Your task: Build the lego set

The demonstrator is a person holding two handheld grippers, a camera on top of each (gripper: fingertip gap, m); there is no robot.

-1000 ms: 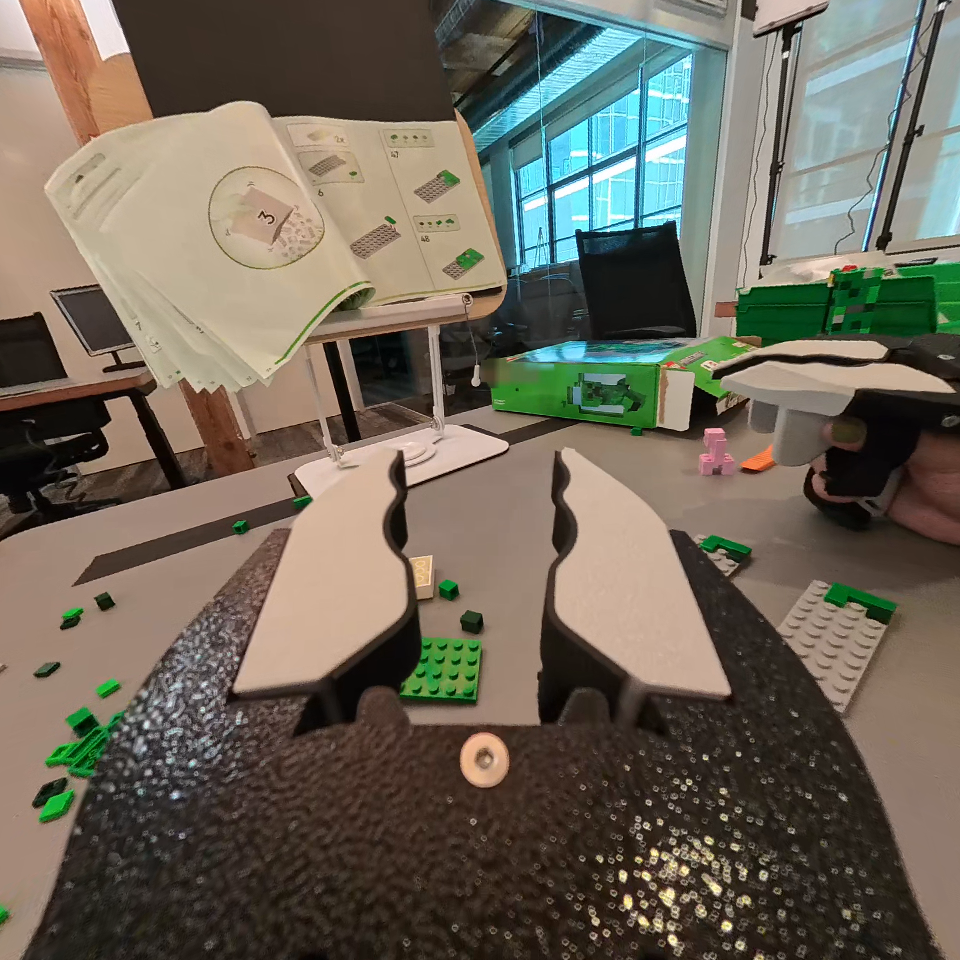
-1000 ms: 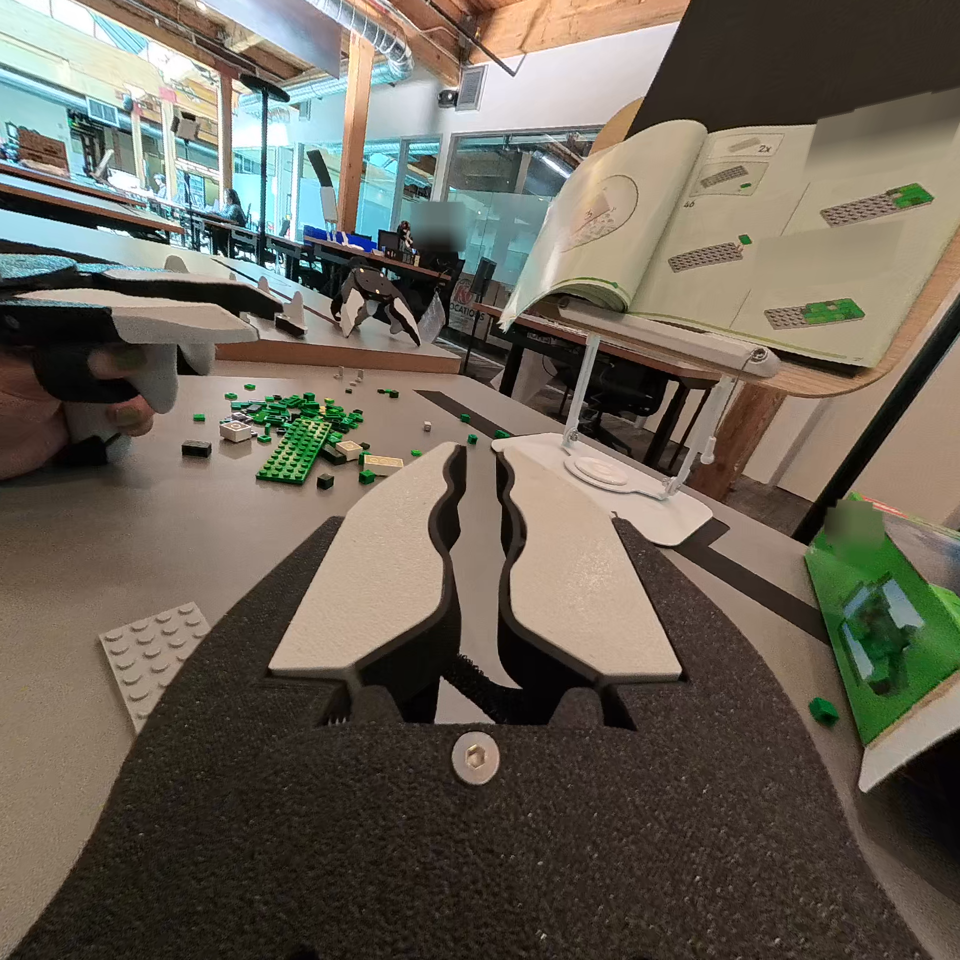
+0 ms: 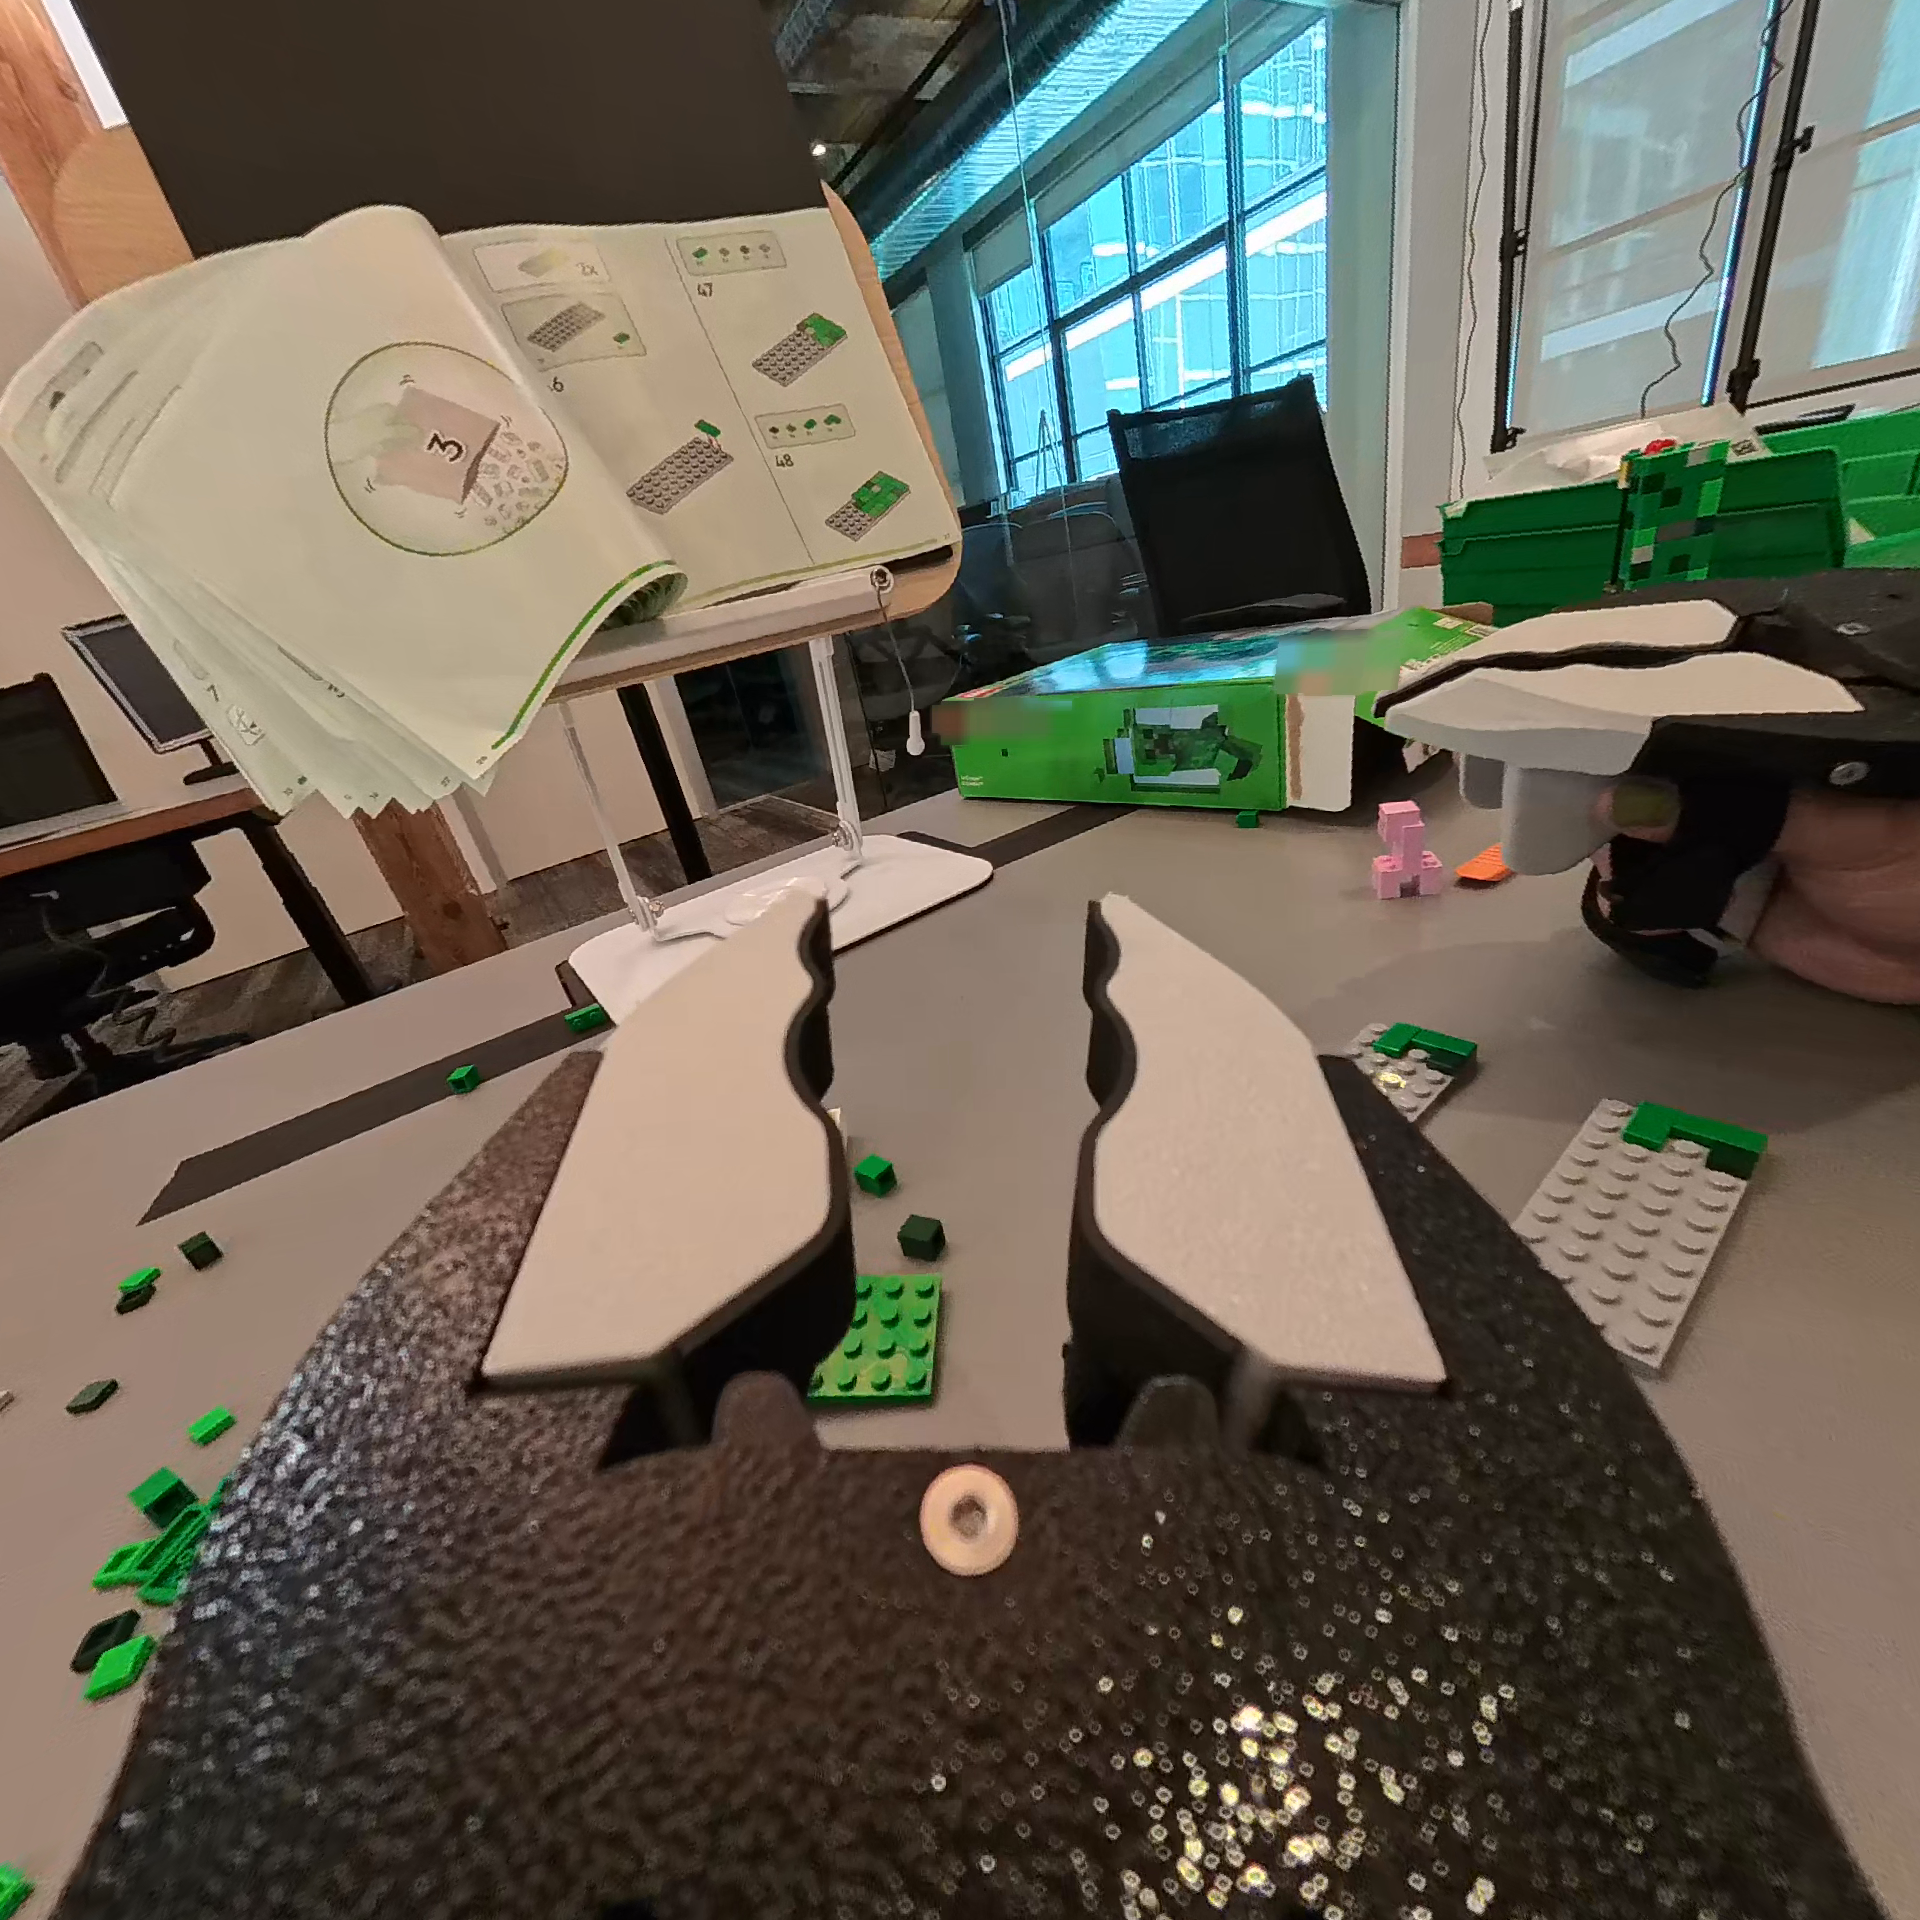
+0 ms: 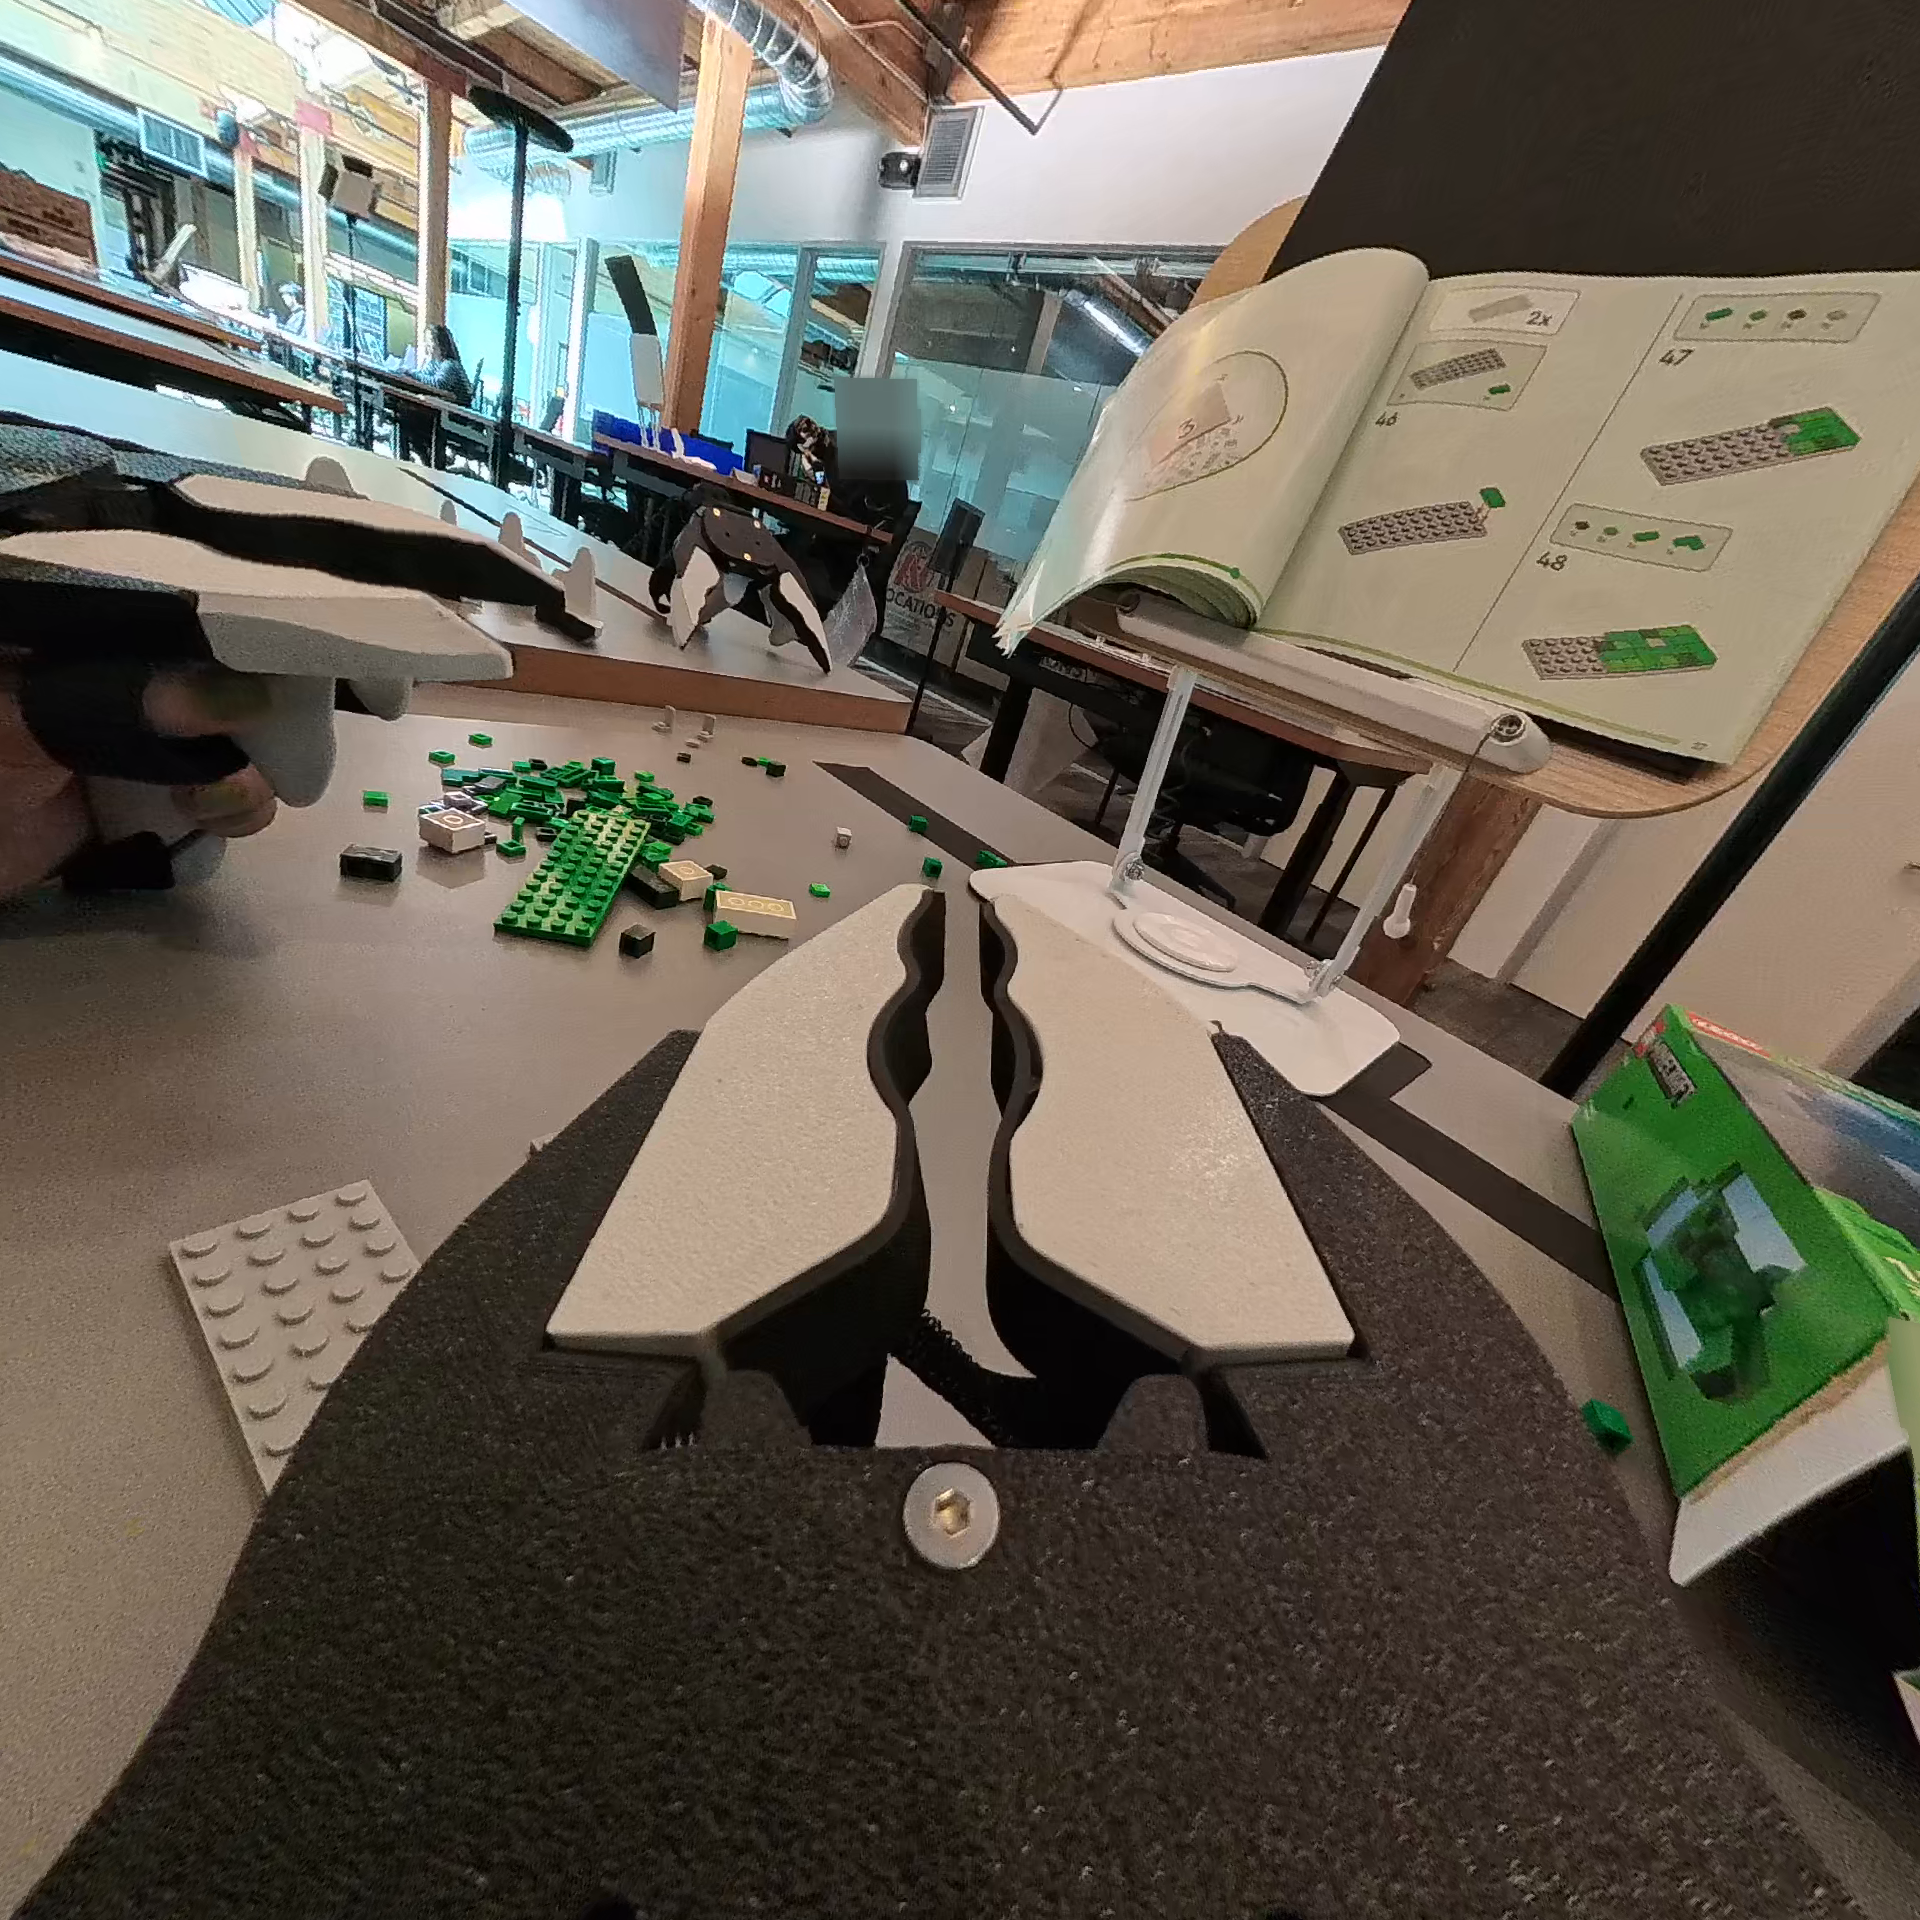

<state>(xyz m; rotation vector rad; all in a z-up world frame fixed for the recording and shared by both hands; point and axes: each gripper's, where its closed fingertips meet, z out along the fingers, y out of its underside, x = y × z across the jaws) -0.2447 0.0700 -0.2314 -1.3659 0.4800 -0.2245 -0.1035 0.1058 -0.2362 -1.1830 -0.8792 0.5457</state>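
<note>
The lego pieces are lying spread over a grey table (image 3: 1091,862). A small green square plate (image 3: 883,1340) is sitting flat on the table, showing between the two fingers of the left gripper (image 3: 956,935). Two tiny green bricks (image 3: 899,1205) are lying just beyond it. More loose green bits (image 3: 145,1527) are scattered at the left side of the table.

To the right, a grey studded plate (image 3: 1621,1236) is lying flat with a green angled piece (image 3: 1694,1132) sitting on its far end. A smaller grey plate with green on it (image 3: 1413,1060) is lying just beyond. In the right wrist view, a long green plate (image 4: 577,868) is resting among a heap of small green, white and black pieces (image 4: 582,800), and a grey plate (image 4: 291,1309) is lying near the left side of the right gripper (image 4: 961,904).

The left gripper is holding its fingers wide apart with nothing between them. The right gripper is keeping only a narrow slit between its fingers and is gripping nothing; a hand (image 3: 1839,904) is holding it above the table.

An open instruction booklet (image 3: 499,457) is resting on a white stand (image 3: 769,904) at the far side. A green box (image 3: 1153,738) is lying on its side behind, and a small pink figure (image 3: 1403,852) is standing near it.
</note>
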